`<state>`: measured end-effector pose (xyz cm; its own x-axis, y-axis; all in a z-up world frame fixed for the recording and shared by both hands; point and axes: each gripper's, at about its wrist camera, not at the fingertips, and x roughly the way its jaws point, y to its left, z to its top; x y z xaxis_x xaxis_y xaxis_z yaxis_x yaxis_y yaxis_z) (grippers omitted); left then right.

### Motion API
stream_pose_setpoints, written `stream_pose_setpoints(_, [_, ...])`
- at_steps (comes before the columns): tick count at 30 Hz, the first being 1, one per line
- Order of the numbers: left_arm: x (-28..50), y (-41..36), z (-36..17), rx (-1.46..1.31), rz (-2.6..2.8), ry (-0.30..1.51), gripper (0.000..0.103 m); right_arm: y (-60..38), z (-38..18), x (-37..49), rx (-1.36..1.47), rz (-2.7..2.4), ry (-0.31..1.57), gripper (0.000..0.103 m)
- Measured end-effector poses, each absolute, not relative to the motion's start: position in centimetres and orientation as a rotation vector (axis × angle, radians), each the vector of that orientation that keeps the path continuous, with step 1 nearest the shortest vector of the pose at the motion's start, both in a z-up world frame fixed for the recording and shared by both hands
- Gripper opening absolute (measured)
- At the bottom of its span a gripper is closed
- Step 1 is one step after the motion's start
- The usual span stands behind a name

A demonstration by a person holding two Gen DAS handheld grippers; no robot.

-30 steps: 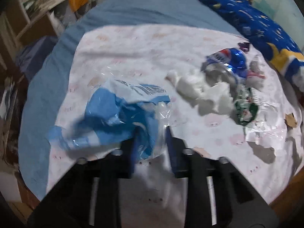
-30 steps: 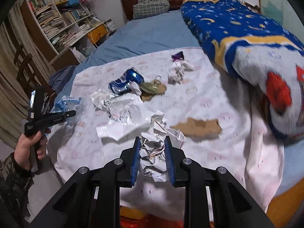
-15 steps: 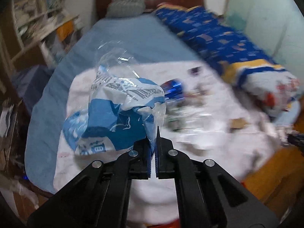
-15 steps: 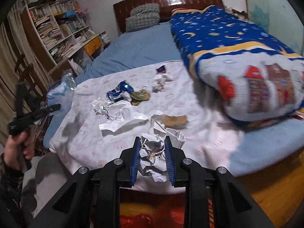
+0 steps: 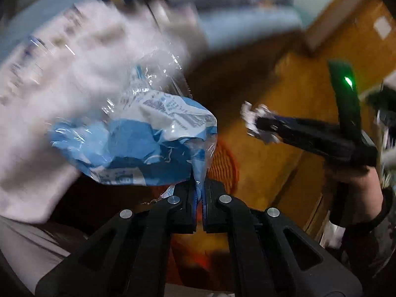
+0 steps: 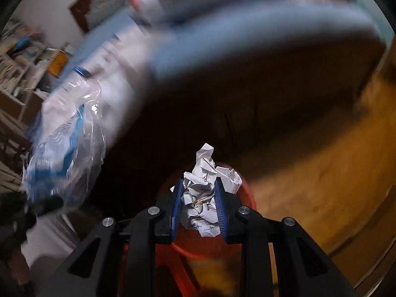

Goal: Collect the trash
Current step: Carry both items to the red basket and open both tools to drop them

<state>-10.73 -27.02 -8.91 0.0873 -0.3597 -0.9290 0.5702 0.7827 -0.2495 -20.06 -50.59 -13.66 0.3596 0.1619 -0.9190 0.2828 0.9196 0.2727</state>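
Your left gripper (image 5: pixel 198 193) has its jaws pressed together on a corner of the blue-and-white plastic bag (image 5: pixel 138 143), which hangs out ahead of the fingers and off the side of the bed (image 5: pixel 81 57). The bag is crumpled, part clear film, part printed blue. Your right gripper (image 6: pixel 198 199) pinches the crumpled paper ball (image 6: pixel 205 193) between its blue pads (image 6: pixel 177 205), the wad bulging above and below them.

Both grippers point steeply down past the bed's edge. Under the right gripper sits the orange-red basket (image 6: pixel 210 247); its rim curves just behind the paper ball, and the ball is above the basket's mouth. In the left wrist view the same basket (image 5: pixel 225 165) shows as ribbed weave just past the bag's lower corner.

The white sheet (image 5: pixel 29 160) drapes over the bed's edge at the left of the left wrist view (badly blurred), close beside the bag. To the right lies bare wooden floor (image 6: pixel 321 173), free of clutter where it can be seen. Your right hand (image 5: pixel 356 180) and its gripper reach in from the right, apart from the bag.
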Motion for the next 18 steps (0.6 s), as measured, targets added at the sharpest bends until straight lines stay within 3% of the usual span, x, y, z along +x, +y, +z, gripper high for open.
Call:
stream_pose_setpoints(4, [-11.6, -28.9, -15.3, 0.223, -0.711, 1.506, 0.003, -50.7, -23.2, -22.3, 0.494, -0.098, 1.341, 0.026])
stream_pose_setpoints(8, [-11.5, -30.6, -18.4, 0.279, -0.685, 1.558, 0.003, -50.9, -29.3, -22.9, 0.606, -0.120, 1.405, 0.027])
stream_pose_setpoints(12, [-11.2, -31.7, -19.5, 0.307, -0.675, 1.562, 0.003, -50.9, -31.0, -22.7, 0.648, -0.133, 1.419, 0.029])
stream_pose_setpoints(15, [-11.7, -31.9, -19.5, 0.308, -0.670, 1.570, 0.003, -50.5, -30.9, -22.1, 0.625, -0.134, 1.411, 0.036])
stream_pose_setpoints(16, [-11.7, -32.0, -19.6, 0.309, -0.668, 1.569, 0.003, -50.4, -30.8, -21.9, 0.628, -0.132, 1.410, 0.044])
stream_pose_setpoints(18, [-11.3, -32.2, -19.7, 0.314, -0.670, 1.570, 0.003, -50.4, -30.6, -21.4, 0.639, -0.133, 1.400, 0.044])
